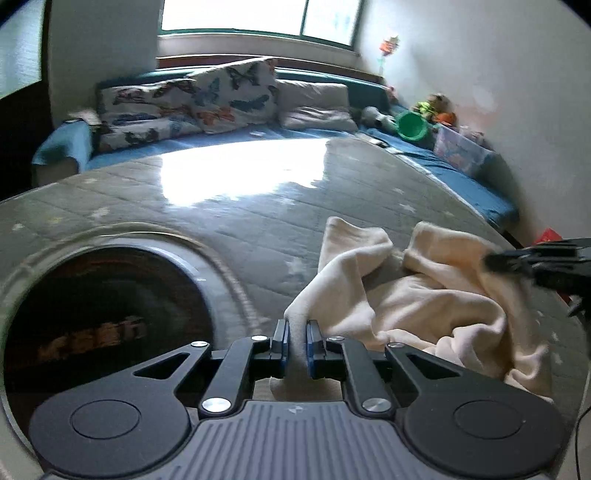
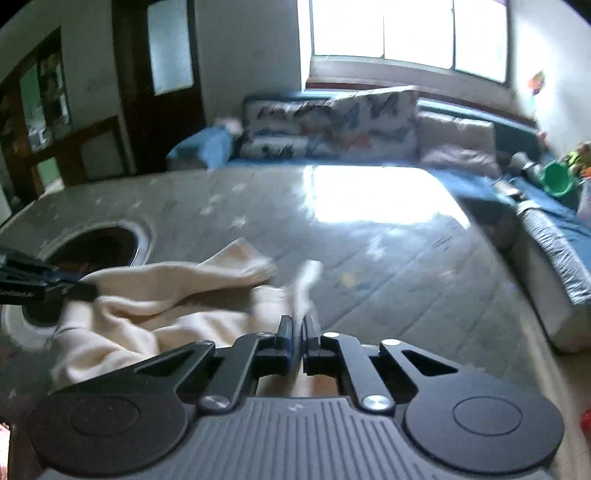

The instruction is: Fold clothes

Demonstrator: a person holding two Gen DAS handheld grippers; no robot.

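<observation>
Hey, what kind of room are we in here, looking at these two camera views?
Most likely a lived-in home room, a living room or bedroom. A low blue sofa or daybed under the window carries butterfly-print cushions, toys sit in the corner, and a cream garment lies on a grey quilted surface.

One cream garment, two grippers, three pillows, one green bucket, one round hole in the table.

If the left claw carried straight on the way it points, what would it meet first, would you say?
Probably the cream garment it already pinches; past that fold, the grey quilted surface, though depth is unclear.
</observation>
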